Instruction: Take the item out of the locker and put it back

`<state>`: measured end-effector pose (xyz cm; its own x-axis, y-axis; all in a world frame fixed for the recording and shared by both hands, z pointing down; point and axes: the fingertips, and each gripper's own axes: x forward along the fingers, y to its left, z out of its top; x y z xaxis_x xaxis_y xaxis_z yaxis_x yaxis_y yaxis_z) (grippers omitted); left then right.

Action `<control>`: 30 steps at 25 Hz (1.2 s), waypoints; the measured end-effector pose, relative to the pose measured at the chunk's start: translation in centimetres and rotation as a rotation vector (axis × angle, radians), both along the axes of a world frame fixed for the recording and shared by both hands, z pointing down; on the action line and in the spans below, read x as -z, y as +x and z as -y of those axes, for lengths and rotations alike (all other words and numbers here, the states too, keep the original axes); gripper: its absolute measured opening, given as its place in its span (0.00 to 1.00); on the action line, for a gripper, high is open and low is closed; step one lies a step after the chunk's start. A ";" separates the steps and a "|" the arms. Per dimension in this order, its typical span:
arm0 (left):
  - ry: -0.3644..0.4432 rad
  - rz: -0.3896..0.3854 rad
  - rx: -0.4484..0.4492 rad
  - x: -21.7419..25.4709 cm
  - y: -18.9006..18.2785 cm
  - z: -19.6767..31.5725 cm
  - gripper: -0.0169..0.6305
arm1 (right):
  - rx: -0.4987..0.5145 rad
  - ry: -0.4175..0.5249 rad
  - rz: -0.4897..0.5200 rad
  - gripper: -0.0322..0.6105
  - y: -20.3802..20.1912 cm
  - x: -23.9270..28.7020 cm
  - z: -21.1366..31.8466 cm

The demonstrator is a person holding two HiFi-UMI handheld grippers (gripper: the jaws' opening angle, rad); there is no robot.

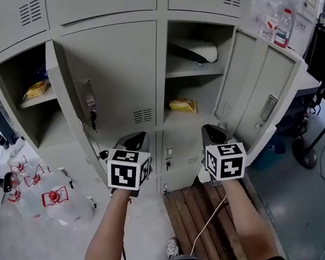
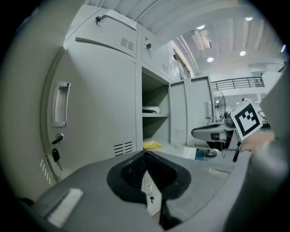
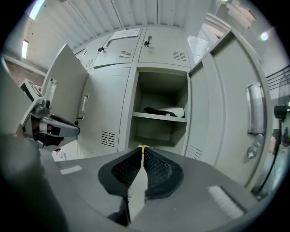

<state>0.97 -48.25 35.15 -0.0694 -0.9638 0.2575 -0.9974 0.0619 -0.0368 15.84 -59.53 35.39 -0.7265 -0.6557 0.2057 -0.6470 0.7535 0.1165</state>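
Head view, your left hand-held gripper (image 1: 132,139) and right hand-held gripper (image 1: 211,129) sit in front of the locker (image 1: 118,72) with the yellow packet (image 1: 182,105) on the open right compartment's floor, left gripper view shows jaws closed and empty, right gripper view the same, tips together.

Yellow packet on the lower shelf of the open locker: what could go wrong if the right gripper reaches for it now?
The right gripper has its fingers together; unopened, they might push the yellow packet deeper instead of gripping it. The open door stands close on the right, so the gripper could knock it.
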 end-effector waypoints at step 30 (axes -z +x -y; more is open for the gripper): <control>0.039 0.016 -0.121 1.6 4.2 -7.5 0.03 | -0.028 -0.014 0.076 0.09 5.5 2.3 -11.0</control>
